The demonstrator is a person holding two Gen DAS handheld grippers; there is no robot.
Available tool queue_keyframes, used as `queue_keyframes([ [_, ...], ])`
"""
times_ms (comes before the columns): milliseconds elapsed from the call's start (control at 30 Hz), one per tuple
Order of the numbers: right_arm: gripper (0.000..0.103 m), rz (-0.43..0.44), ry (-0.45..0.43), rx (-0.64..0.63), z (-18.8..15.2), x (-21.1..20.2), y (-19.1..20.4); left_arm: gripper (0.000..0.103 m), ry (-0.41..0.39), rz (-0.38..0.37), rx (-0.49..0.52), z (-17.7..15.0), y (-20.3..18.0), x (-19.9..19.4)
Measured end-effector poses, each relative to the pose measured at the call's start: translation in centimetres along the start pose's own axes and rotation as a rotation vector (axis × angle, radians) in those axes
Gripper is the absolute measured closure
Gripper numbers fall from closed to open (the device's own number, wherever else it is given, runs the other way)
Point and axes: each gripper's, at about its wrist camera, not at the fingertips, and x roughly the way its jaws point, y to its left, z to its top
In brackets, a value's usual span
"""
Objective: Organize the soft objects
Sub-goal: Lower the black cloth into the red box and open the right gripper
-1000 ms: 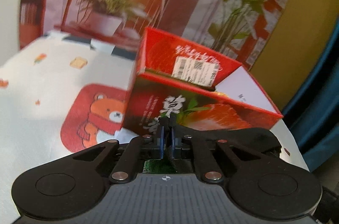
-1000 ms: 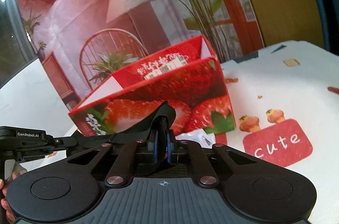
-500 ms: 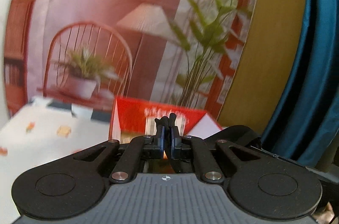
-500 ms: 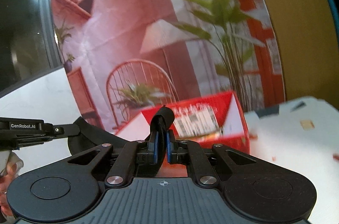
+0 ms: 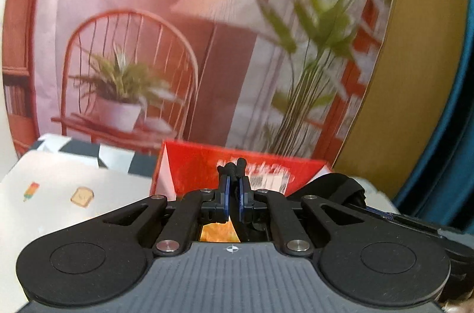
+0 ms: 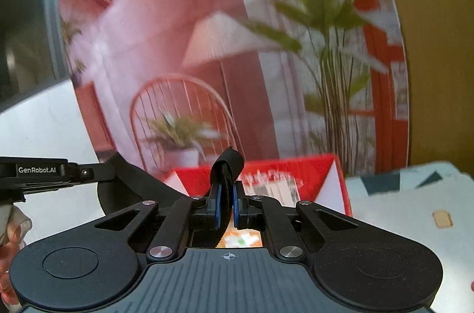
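Lifted and drawn back from the strawberry box (image 5: pixel 237 164) at desk's far edge; both grippers' fingers (image 6: pixel 217 201) clamping black strap (image 6: pixel 226 164); next: lowering inside box.

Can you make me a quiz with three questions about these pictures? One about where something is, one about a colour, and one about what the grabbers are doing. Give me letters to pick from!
1. Where is the box in the left wrist view?
A. Beyond the left gripper's tips, on the table
B. Hanging from the ceiling
C. On top of the gripper

2. What colour is the box?
A. Blue
B. Red
C. Green

3. What is the right gripper doing?
A. Standing wide open, empty
B. Pinching a black strap
C. Holding a spoon

Answers:
1 A: the box sits just past the fingertips on the patterned tablecloth.
2 B: its walls are bright red with white inner flaps.
3 B: a black strap sticks up between the shut blue pads.
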Motion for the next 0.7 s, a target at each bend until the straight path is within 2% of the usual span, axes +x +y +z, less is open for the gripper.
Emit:
queue_keyframes([
  [133, 0.096, -0.02, 0.111, 0.037, -0.8, 2.6, -0.8, 0.096, 0.095, 0.011, 0.037, -1.1, -0.3, 2.4],
  [267, 0.096, -0.038, 0.197, 0.091, -1.8, 4.5, -1.6, 0.096, 0.151, 0.013, 0.04, -2.0, -0.3, 4.0],
  [467, 0.096, -0.063, 0.247, 0.113, -2.6, 5.7, -2.3, 0.096, 0.182, 0.011, 0.062, -2.4, -0.3, 5.0],
  [700, 0.096, -0.084, 0.267, 0.102, -3.0, 6.0, -2.8, 0.096, 0.201, 0.017, 0.074, -2.6, -0.2, 5.4],
])
